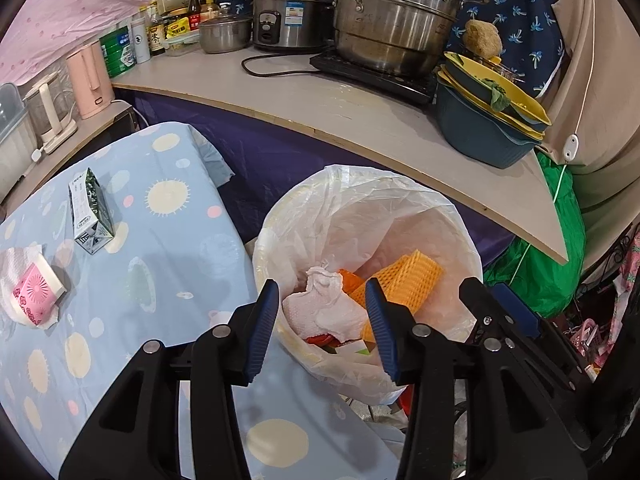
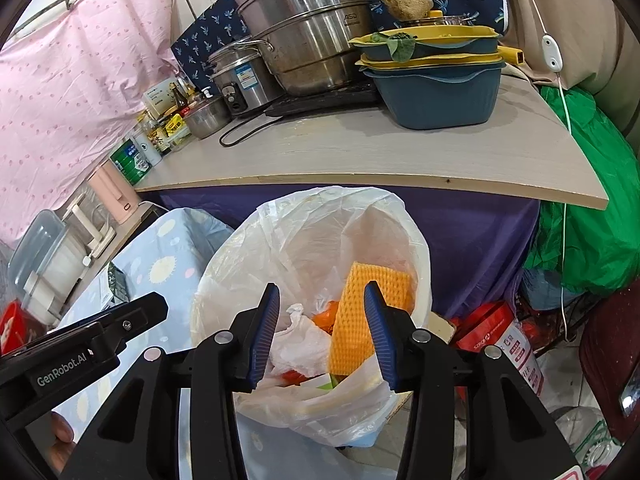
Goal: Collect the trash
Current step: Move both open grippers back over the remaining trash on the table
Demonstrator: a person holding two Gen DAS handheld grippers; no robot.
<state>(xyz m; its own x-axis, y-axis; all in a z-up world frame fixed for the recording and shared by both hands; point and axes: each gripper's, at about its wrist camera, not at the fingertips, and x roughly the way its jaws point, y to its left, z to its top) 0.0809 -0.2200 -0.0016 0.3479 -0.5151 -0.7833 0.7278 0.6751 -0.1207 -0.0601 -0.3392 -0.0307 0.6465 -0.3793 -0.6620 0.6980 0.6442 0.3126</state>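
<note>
A trash bin lined with a clear plastic bag (image 1: 400,208) (image 2: 320,232) stands beside the table. In it lie a crumpled white tissue (image 1: 324,308) (image 2: 300,340) and orange foam netting (image 1: 412,276) (image 2: 368,312). My left gripper (image 1: 322,332) is open and empty above the bin. My right gripper (image 2: 322,332) is open and empty above the bin too. On the blue tablecloth (image 1: 168,248) stand a green and white carton (image 1: 90,212) and a pink patterned cup on white tissue (image 1: 34,288).
A wooden counter (image 1: 360,108) (image 2: 400,152) behind the bin holds steel pots (image 1: 392,20), a rice cooker (image 1: 288,16), bottles and stacked blue and yellow basins (image 1: 488,116). A green bag (image 2: 592,220) and a red box (image 2: 500,340) lie to the right.
</note>
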